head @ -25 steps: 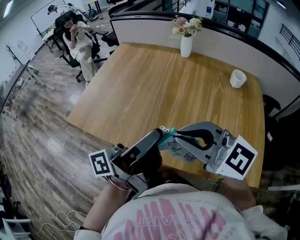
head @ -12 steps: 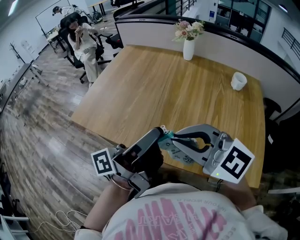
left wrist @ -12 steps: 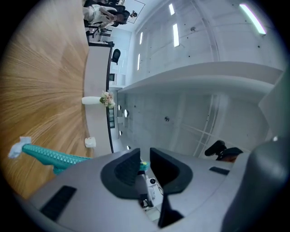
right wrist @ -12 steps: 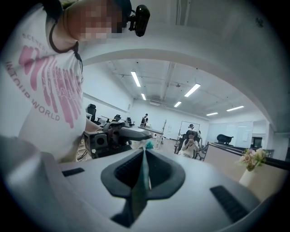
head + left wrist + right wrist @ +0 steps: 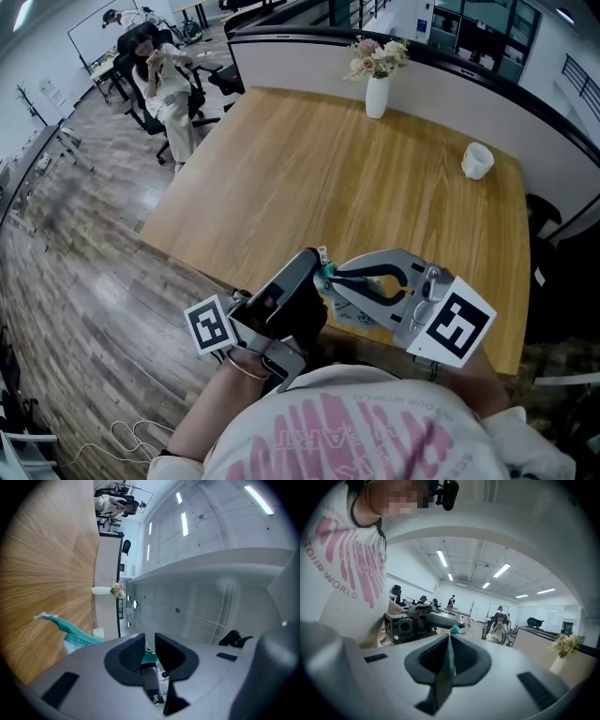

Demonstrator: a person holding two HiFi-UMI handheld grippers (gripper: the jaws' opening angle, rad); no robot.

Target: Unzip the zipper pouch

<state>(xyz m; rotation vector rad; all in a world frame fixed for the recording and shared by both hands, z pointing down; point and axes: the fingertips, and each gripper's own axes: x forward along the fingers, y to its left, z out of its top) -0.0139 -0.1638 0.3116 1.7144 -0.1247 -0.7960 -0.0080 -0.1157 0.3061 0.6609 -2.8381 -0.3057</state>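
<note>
The zipper pouch (image 5: pixel 359 317), white with a teal top band, hangs over the table's near edge between my two grippers. My right gripper (image 5: pixel 335 276) is shut on the pouch's teal edge (image 5: pixel 449 658), which stands as a thin strip between its pads. My left gripper (image 5: pixel 320 266) meets it tip to tip. Its jaws stand close together on a small grey zipper pull (image 5: pixel 149 680), with teal fabric (image 5: pixel 70 631) trailing off to the left. In the right gripper view the left gripper (image 5: pixel 423 618) shows with a teal scrap at its tip. Most of the pouch is hidden under the grippers.
The wooden table (image 5: pixel 309 178) carries a white vase of flowers (image 5: pixel 377 92) at the far edge and a white cup (image 5: pixel 476 159) at the far right. A person sits on an office chair (image 5: pixel 159 80) beyond the table's left corner. My body is at the near edge.
The right gripper has shifted a little to the left, toward the left gripper. Both grippers keep their hold at the pouch's top.
</note>
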